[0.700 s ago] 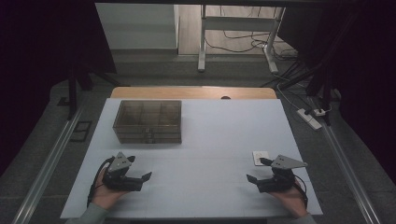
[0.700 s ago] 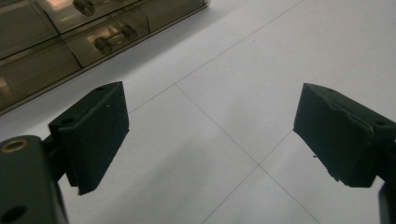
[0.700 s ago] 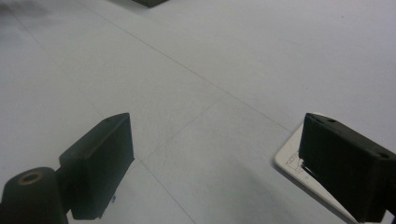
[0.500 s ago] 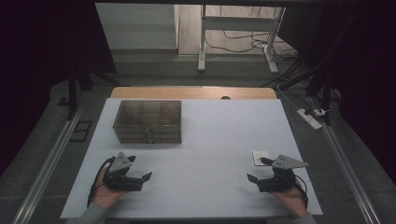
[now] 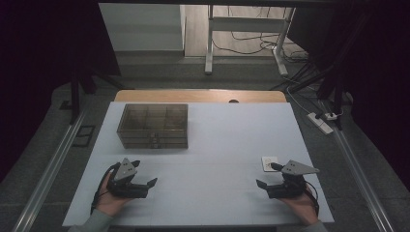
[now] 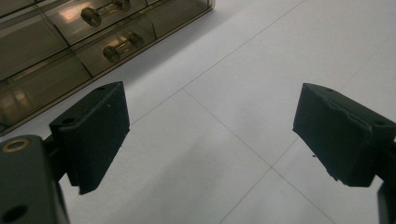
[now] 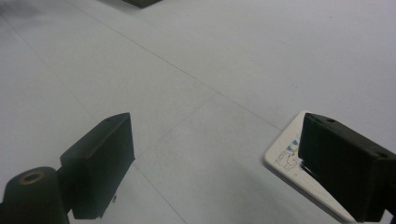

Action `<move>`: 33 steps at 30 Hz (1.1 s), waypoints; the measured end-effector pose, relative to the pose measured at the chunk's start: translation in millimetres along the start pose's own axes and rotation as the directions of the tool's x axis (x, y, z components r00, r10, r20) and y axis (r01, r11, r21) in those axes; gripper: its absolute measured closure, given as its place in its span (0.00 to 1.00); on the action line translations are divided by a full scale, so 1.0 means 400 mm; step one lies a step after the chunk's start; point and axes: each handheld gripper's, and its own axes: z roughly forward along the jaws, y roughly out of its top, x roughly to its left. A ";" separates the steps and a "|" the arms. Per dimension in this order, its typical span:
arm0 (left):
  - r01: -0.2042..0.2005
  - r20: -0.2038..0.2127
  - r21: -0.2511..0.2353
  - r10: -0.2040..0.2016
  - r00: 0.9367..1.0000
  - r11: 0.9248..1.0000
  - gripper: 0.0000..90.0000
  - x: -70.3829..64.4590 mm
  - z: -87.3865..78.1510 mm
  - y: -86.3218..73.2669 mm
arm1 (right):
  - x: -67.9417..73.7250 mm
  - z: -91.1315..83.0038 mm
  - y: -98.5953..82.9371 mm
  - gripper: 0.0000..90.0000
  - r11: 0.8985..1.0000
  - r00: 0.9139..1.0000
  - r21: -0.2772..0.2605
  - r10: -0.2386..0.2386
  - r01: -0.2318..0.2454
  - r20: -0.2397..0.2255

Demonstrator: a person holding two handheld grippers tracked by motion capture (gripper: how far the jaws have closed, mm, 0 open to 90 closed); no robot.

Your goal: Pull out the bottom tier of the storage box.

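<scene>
Nearest the person, the left hand-held gripper [image 5: 145, 185] rests on the white counter [image 5: 217, 140], its jaws spread wide with only bare surface between them. Across at the same depth, the right hand-held gripper [image 5: 265, 185] rests on the counter too, jaws just as wide apart and holding nothing. A small white card [image 5: 269, 163] lies flat just beyond it; in the right gripper view one jaw overlaps its near edge. Farther back on the left stands a smoky clear drawer box [image 5: 153, 125], drawers closed.
</scene>
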 end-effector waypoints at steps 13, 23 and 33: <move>-0.022 -0.021 -0.013 0.021 1.000 1.000 0.12 0.003 0.002 0.001 | -0.004 0.000 -0.001 0.12 1.000 1.000 -0.004 0.003 -0.003 0.001; -0.097 -0.074 -0.032 0.095 0.993 0.995 0.13 -0.010 -0.008 0.001 | -0.002 0.000 0.002 0.12 1.000 1.000 -0.014 -0.001 0.001 0.002; -0.183 -0.130 -0.038 0.177 0.976 0.982 0.11 -0.022 -0.015 0.006 | -0.003 0.002 0.001 0.12 1.000 1.000 -0.010 -0.007 0.007 -0.010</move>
